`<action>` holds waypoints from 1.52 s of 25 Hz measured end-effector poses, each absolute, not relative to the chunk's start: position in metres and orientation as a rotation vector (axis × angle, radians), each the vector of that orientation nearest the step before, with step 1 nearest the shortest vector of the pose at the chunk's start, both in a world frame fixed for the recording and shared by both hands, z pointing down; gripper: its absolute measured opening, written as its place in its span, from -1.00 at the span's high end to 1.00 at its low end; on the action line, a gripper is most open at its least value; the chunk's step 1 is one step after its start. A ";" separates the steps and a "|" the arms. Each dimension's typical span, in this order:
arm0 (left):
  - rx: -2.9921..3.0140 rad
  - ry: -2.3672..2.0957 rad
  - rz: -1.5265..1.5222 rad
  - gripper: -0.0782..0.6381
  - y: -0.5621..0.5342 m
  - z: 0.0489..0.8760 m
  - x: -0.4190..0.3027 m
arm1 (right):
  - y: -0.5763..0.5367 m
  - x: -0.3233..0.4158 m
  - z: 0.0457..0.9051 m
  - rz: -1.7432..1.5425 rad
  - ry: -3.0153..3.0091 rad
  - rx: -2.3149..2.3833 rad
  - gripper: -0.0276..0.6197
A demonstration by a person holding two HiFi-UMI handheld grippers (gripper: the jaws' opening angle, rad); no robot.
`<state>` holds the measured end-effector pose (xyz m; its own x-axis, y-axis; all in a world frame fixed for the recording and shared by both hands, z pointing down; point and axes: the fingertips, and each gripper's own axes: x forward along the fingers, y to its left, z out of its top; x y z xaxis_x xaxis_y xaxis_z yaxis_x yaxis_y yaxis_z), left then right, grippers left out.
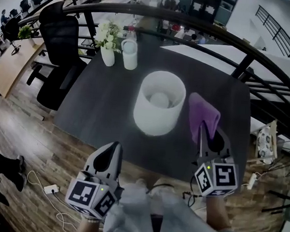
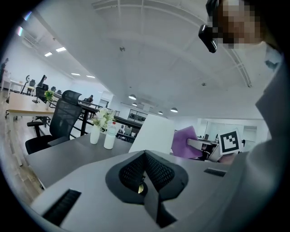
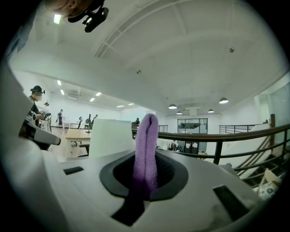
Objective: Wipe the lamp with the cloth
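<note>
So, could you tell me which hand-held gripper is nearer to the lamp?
Right, narrowly. The right hand-held gripper is just right of the lamp, holding the cloth up beside it; the left hand-held gripper is front-left of it, over the table's near edge.

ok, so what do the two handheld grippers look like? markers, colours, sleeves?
Left gripper and right gripper match: light grey moulded bodies, black textured claw pads, and a marker cube at the rear with black-and-white square tags and a small green light. The person wears pale clothing.
</note>
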<state>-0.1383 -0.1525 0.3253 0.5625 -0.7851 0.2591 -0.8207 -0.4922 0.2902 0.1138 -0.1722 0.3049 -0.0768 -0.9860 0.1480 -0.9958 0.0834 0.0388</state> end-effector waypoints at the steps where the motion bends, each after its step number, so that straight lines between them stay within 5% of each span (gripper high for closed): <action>1: 2.418 -1.305 0.127 0.75 -0.154 0.325 -0.137 | -0.177 0.116 0.302 0.097 -2.216 2.036 0.76; 17: 2.314 -1.503 0.073 0.75 -0.153 0.314 -0.134 | -0.258 0.093 0.258 -0.126 -2.464 1.730 0.76; 38: 2.234 -1.610 0.080 0.75 -0.145 0.318 -0.138 | -0.250 0.076 0.316 0.069 -2.514 1.591 0.76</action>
